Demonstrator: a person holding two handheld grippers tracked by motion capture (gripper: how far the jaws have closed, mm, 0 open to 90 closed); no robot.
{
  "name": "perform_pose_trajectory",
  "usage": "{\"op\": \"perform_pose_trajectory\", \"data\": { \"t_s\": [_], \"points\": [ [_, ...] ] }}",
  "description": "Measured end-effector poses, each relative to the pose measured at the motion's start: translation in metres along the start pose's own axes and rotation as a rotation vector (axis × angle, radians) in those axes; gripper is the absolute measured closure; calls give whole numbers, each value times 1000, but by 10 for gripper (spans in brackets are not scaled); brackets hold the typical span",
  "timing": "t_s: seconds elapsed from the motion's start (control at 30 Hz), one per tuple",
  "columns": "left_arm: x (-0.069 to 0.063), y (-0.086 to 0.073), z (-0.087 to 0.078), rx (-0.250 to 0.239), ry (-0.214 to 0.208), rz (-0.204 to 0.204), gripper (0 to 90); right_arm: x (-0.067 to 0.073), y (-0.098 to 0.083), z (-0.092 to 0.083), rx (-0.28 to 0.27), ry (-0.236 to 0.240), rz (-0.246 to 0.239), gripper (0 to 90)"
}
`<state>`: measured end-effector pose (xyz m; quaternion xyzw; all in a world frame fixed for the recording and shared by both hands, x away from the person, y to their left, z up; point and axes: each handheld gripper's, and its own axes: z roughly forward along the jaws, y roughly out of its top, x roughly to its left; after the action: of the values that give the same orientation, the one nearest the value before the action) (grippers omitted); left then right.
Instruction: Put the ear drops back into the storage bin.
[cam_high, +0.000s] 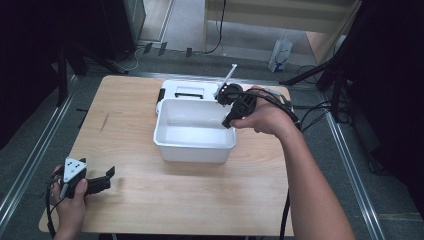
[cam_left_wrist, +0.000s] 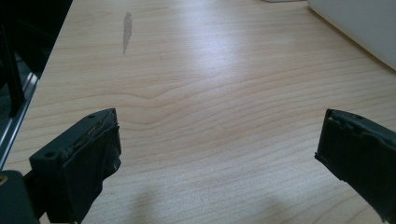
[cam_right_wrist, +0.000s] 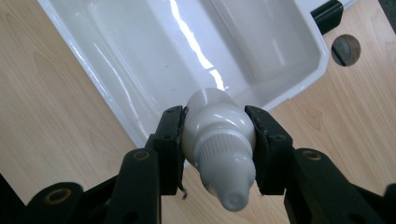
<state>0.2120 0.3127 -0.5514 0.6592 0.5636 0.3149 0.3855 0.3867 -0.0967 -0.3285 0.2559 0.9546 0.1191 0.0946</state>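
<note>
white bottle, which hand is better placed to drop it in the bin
Right. The right claw is shut on the white bottle at the rim of the white bin. The left claw is open, holding nothing, near the table's front left corner.

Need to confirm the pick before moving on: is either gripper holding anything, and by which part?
Right gripper clamps a small white squeeze bottle by its shoulder and ribbed cap. Left gripper is open, holding nothing.

White bin — pale woodgrain table.
</note>
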Motion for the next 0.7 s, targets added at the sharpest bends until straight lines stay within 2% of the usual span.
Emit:
{"op": "perform_pose_trajectory", "data": {
  "t_s": [0.33, 0.7],
  "points": [
    [0, 0, 0, -1, -2, -1, 4, 5, 8, 15, 7, 11, -45, 602],
    [0, 0, 0, 0, -3, 0, 4, 3, 1, 42, 16, 32, -87, 602]
  ]
}}
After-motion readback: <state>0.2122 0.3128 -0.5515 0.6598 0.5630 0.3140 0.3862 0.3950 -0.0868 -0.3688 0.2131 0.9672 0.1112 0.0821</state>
